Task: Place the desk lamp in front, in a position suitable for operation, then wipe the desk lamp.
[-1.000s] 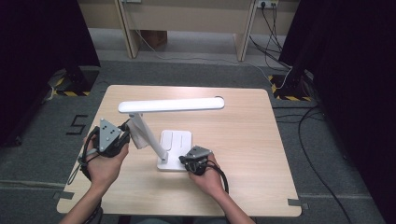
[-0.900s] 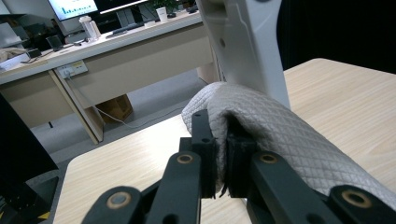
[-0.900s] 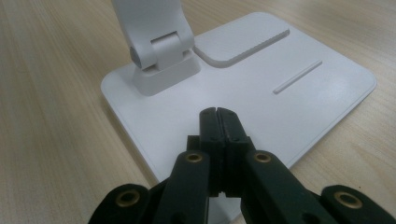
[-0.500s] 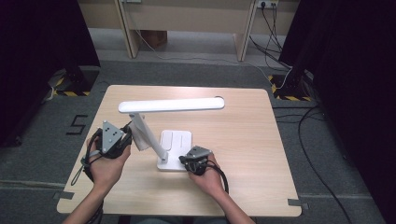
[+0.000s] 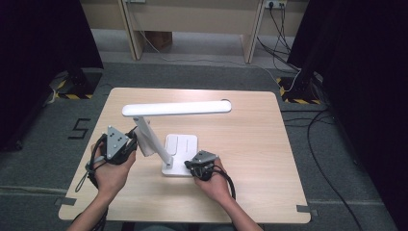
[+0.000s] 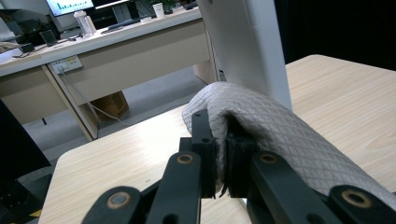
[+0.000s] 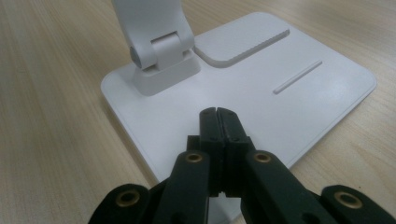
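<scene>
From the high view, a white desk lamp (image 5: 168,139) is standing near the middle of the counter (image 5: 250,144), its long head lying level above a slanted arm. The left hand-held gripper (image 5: 126,147) is sitting at about 9 o'clock from the lamp's base, against the arm; the right hand-held gripper (image 5: 195,169) is pressing down at the base's 5 o'clock corner. Wiping looks to be under way, with nothing here telling how much of the lamp is done.

In the left gripper view, the left hand-held gripper (image 6: 223,154) is pinching a grey quilted cloth (image 6: 261,130), jaws nearly together on it, the cloth lying against the lamp's arm (image 6: 247,46). The cloth is hiding the contact itself.

In the right gripper view, the right hand-held gripper (image 7: 218,119) is fully closed on nothing, tips over the lamp base (image 7: 289,102), probably steadying it, though contact is hard to confirm. The head is cut off here.
</scene>
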